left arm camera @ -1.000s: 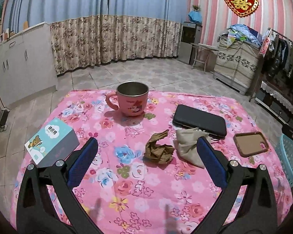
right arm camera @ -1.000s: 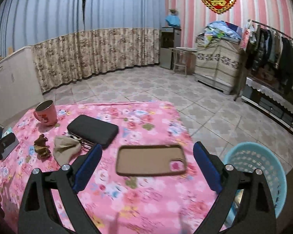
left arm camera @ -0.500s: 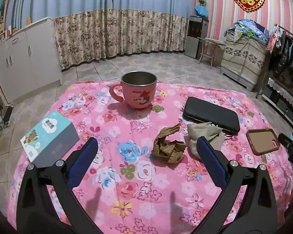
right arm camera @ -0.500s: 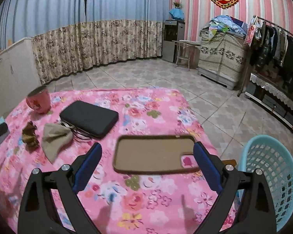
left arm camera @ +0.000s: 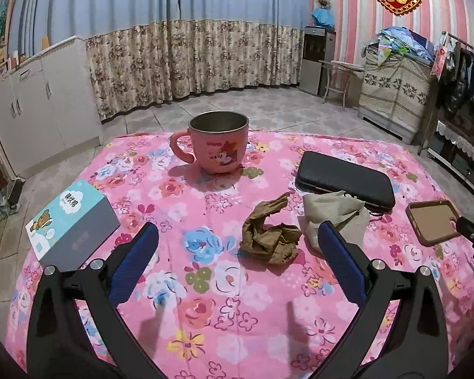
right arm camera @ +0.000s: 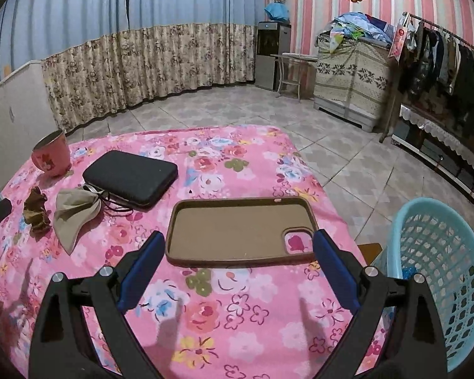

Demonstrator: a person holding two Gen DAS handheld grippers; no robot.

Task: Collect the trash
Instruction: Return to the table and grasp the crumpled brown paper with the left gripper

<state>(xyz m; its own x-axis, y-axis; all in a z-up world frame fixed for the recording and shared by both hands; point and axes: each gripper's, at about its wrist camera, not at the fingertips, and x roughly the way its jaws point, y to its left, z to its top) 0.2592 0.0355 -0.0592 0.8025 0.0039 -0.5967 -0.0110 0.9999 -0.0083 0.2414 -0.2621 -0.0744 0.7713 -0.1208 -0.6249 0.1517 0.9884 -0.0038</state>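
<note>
Before you, a pink floral cloth (left arm camera: 205, 300) covers the table, soft and matt. On it lies a crumpled brown paper wad (left arm camera: 270, 240), creased and rough, beside a limp beige fabric pouch (left arm camera: 331, 213). The pink plastic mug (left arm camera: 219, 145) has a dull metal lining. Your black plastic tongs carry textured blue pads (left arm camera: 136, 262).

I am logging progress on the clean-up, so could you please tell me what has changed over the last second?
Both grippers eased forward and lower: the left gripper toward the crumpled brown paper, the right gripper toward the empty brown phone case. Neither took hold of anything; both remain open. The pink mug, black case and beige cloth stayed put.
</note>
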